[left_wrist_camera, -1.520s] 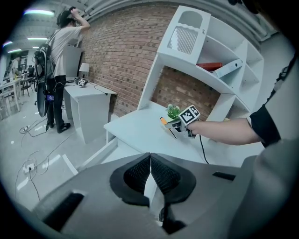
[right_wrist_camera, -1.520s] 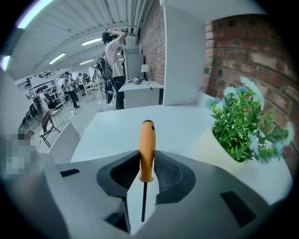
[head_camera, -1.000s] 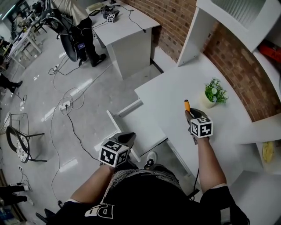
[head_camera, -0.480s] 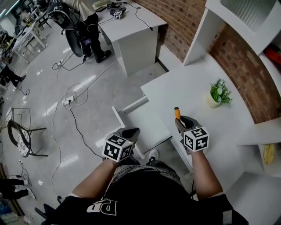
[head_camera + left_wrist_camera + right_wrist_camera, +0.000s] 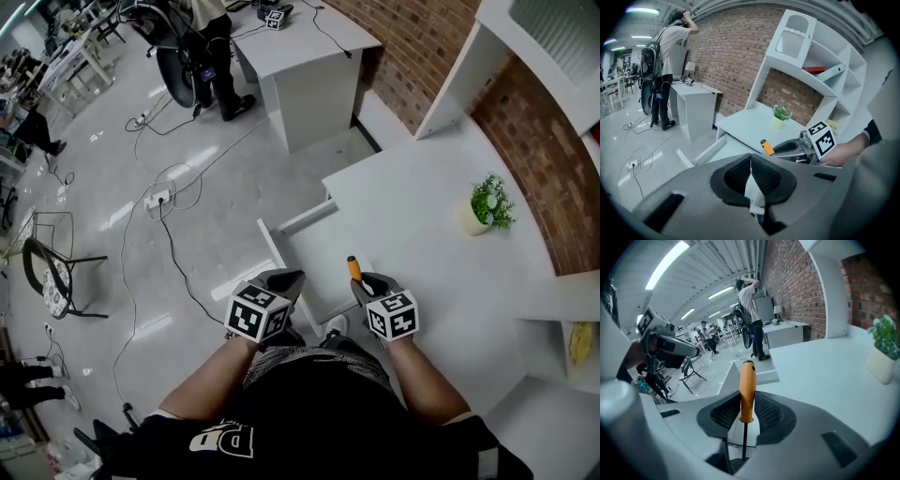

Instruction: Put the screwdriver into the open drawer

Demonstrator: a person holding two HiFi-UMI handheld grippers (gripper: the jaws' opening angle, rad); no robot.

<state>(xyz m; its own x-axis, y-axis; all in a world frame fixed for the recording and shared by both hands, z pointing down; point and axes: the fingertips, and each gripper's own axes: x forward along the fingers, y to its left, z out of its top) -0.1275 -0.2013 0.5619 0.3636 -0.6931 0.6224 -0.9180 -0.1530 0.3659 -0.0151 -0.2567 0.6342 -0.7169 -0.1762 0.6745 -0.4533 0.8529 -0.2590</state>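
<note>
While the right gripper (image 5: 362,282) sits in the lower middle of the head view, its jaws are clenched on the screwdriver (image 5: 747,389). The pads grip the lower end of the orange handle, the dark shaft runs back between the jaws, and the rest of the handle sticks out forward past the fingertips. In the head view the handle's tip shows against the right side of the open drawer (image 5: 314,255), close to the front edge of the white desk (image 5: 412,220). It seems to hang above the drawer rather than rest in it, though the steep angle makes that hard to judge. The left gripper (image 5: 285,280) is just to the left, at the drawer's near left corner; in its own view its jaws are pressed together with nothing between them. A small potted plant (image 5: 487,206) stands on the desk at the right of the frame, near the brick wall (image 5: 422,37). At the top of the frame a second white desk (image 5: 309,52) stands on the glossy floor, with a person (image 5: 214,52) beside it. Cables (image 5: 159,202) loop across the floor at the left, and a chair (image 5: 52,272) stands near the left edge.
</note>
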